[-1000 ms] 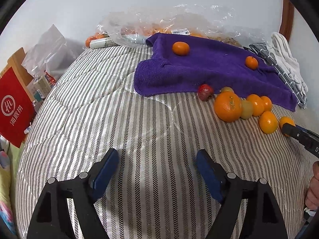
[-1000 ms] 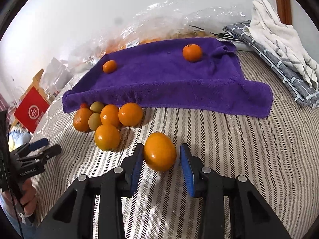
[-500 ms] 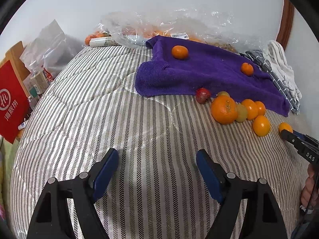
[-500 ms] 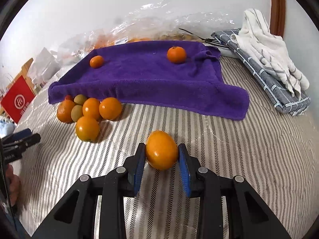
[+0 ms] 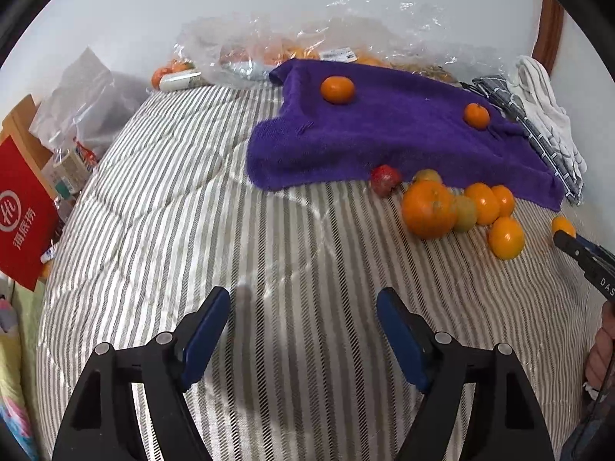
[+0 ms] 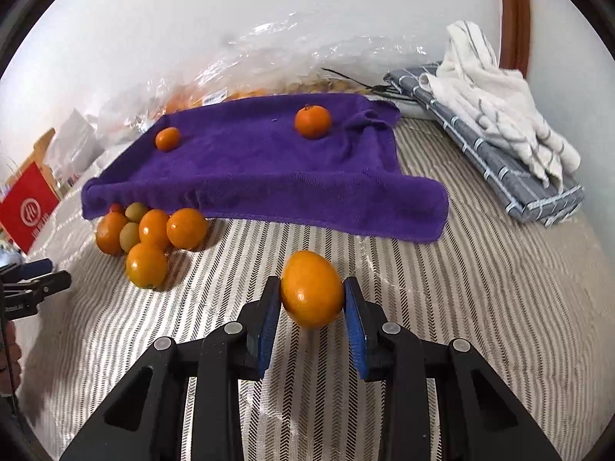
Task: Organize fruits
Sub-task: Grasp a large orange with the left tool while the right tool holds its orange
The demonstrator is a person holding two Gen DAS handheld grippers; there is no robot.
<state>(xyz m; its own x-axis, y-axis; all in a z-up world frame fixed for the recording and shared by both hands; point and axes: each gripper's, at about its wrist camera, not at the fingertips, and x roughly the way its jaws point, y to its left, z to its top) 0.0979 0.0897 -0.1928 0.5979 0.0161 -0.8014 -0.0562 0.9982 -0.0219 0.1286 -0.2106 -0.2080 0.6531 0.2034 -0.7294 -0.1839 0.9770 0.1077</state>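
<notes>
My right gripper is shut on an orange, held just above the striped bedcover. Beyond it lies a purple towel with two small oranges on top. A cluster of oranges and greenish fruit sits by the towel's near left edge. In the left wrist view my left gripper stands open over bare bedcover with nothing between its blue pads. There the same fruit cluster with a red fruit lies at the right, and the right gripper's tip shows at the far right.
A clear plastic bag of fruit lies along the wall behind the towel. Folded grey and white cloths lie at the right. A red bag and plastic packets crowd the left edge of the bed.
My right gripper closed on the orange and lifted it slightly off the bedcover, moving toward the towel. The left gripper stayed where it was.
</notes>
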